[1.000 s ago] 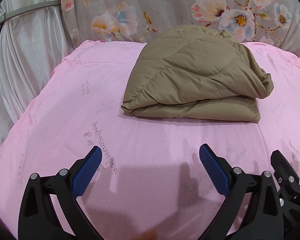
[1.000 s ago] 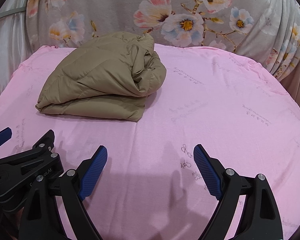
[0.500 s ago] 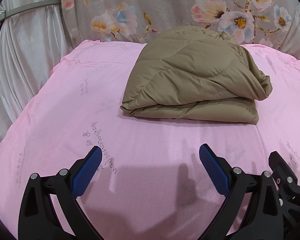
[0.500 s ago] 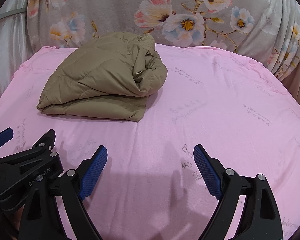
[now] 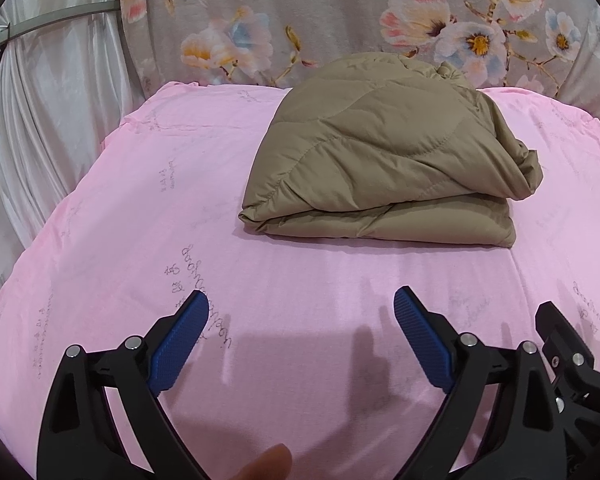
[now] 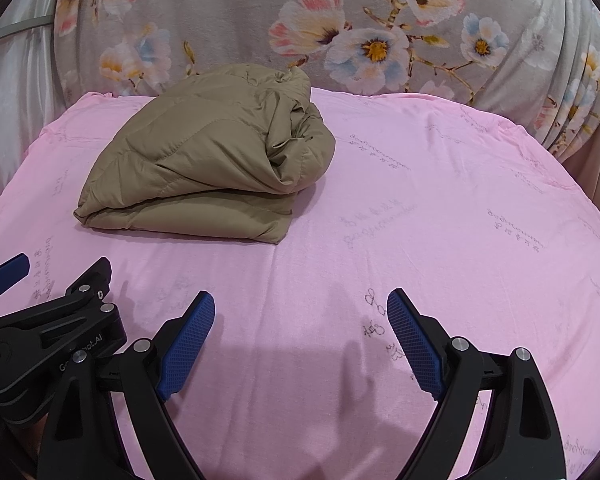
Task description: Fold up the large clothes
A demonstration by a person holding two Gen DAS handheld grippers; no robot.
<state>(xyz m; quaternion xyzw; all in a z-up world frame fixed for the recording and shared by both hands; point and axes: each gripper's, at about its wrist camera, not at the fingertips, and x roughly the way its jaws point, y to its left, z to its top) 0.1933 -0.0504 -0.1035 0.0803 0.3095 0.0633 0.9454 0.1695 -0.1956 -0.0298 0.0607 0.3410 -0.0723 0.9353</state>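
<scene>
A tan quilted jacket (image 5: 384, 152) lies folded in a thick bundle on the pink sheet (image 5: 148, 184), toward the far side. In the right wrist view the jacket (image 6: 216, 168) sits at the upper left. My left gripper (image 5: 301, 312) is open and empty, held above the sheet well short of the jacket's near edge. My right gripper (image 6: 301, 312) is open and empty too, to the right of the jacket. The left gripper's body shows at the lower left of the right wrist view (image 6: 52, 328).
A grey floral cloth (image 5: 340, 20) hangs behind the bed. White curtains (image 5: 40, 100) hang at the left edge. The pink sheet (image 6: 460, 208) stretches wide to the right of the jacket. A fingertip (image 5: 268, 464) shows at the bottom edge.
Both grippers have stayed open with only slight drift. The jacket has not moved.
</scene>
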